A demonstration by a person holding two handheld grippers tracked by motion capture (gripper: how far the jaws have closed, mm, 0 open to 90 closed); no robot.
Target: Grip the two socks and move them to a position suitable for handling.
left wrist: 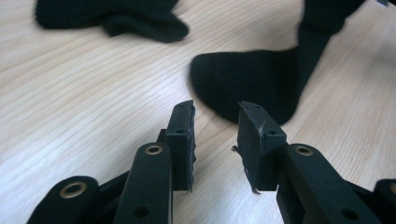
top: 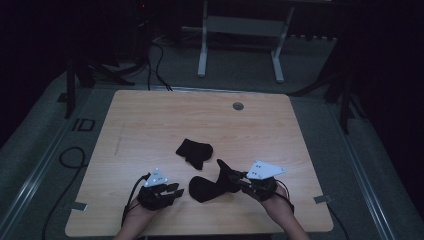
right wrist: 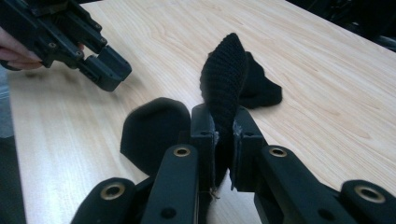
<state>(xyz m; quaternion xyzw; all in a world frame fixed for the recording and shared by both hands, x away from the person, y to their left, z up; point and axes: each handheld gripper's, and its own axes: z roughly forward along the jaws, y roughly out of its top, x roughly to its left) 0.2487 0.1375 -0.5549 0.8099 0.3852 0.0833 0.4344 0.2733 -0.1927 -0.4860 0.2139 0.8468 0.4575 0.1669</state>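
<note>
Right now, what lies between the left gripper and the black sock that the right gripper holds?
Bare wood of the table: in the left gripper view, nothing lies between the left gripper and the sock.

Left claw (left wrist: 215,140) parted, empty; right claw (right wrist: 226,135) clamped.

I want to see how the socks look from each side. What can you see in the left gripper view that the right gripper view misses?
Left gripper view: the left gripper's own jaws stand apart with nothing between them, near the sock's toe.

Right gripper view: the right gripper pinches that sock's leg, which sticks up beyond the jaws.

Both share: the wooden table and the second black sock lying farther off.
</note>
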